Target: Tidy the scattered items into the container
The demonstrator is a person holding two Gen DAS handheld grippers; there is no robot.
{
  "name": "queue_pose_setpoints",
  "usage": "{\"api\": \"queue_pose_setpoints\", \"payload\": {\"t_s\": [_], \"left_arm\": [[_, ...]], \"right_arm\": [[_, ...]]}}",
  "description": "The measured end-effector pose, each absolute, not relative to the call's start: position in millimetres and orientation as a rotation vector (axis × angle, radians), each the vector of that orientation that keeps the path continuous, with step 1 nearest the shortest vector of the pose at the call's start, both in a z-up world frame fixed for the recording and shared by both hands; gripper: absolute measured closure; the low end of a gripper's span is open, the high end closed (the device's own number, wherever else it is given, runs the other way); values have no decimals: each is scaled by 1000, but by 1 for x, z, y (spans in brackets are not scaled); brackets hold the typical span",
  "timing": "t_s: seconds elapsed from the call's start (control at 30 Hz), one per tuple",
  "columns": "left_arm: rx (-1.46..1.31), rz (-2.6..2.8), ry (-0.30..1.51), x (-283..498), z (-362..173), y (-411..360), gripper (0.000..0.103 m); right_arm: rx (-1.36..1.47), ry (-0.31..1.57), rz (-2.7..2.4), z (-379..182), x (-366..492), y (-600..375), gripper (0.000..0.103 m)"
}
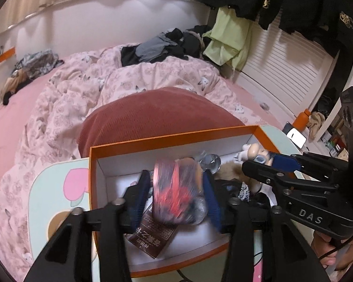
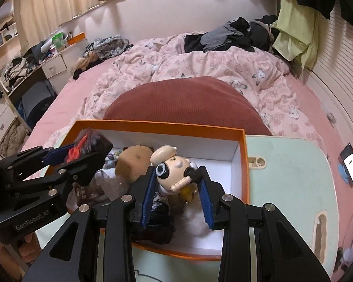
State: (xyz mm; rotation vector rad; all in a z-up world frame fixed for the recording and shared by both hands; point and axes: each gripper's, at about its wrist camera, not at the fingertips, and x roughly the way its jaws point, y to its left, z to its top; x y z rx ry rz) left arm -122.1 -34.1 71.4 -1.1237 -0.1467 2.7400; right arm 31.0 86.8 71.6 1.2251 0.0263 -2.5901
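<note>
Left wrist view: left gripper (image 1: pixel 176 193) jaws sit loose around the red bundle (image 1: pixel 176 192) over the orange box (image 1: pixel 94 176). Right gripper (image 2: pixel 176 192) jaws squeeze the toy figure (image 2: pixel 174 169); it might slip and bounce out.

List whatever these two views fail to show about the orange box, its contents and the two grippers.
- Red-and-black wrapped bundle: motion-blurred in the left wrist view, so what it is and whether the left gripper pads still press it is unclear.
- Brown printed packet: mostly hidden under the bundle.
- Black lacy fabric: covered by the right gripper, which holds the cream toy figure.
- Orange cardboard box: near wall behind gripper frames.
</note>
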Motion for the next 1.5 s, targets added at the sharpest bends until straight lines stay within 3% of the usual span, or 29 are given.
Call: {"api": "queue_pose_setpoints", "payload": {"t_s": [0.07, 0.1, 0.2, 0.33, 0.47, 0.83, 1.13, 1.2, 1.4, 1.5], "left_arm": [[-1106, 2764, -127, -119, 75, -32, 25], [-1090, 2777, -123, -117, 78, -32, 23], [-1052, 2790, -133, -110, 86, -33, 23], [-1032, 2801, -142, -96, 95, -34, 20], [-1029, 2830, -123, -69, 97, -27, 7], [-1197, 2753, -177, -1, 45, -5, 7], [-1330, 2768, -117, 5, 5, 6, 6], [-1335, 2778, -85, 6, 2, 8, 1], [-1332, 2832, -8, 9, -3, 9, 0], [-1330, 2833, -11, 11, -2, 8, 0]], "right_arm": [[1225, 20, -2596, 72, 31, 88, 66], [1220, 14, -2598, 73, 32, 89, 65], [1203, 5, -2620, 78, 36, 91, 46], [1150, 26, -2662, 86, 51, 94, 44], [1121, 51, -2677, 93, 75, 99, 44], [1262, 70, -2599, 51, 138, 111, 44], [1353, 102, -2610, 21, 166, 121, 43], [1357, 118, -2623, 18, 165, 121, 36], [1398, 113, -2689, 8, 160, 131, 0], [1387, 110, -2700, 7, 160, 134, 0]]}}
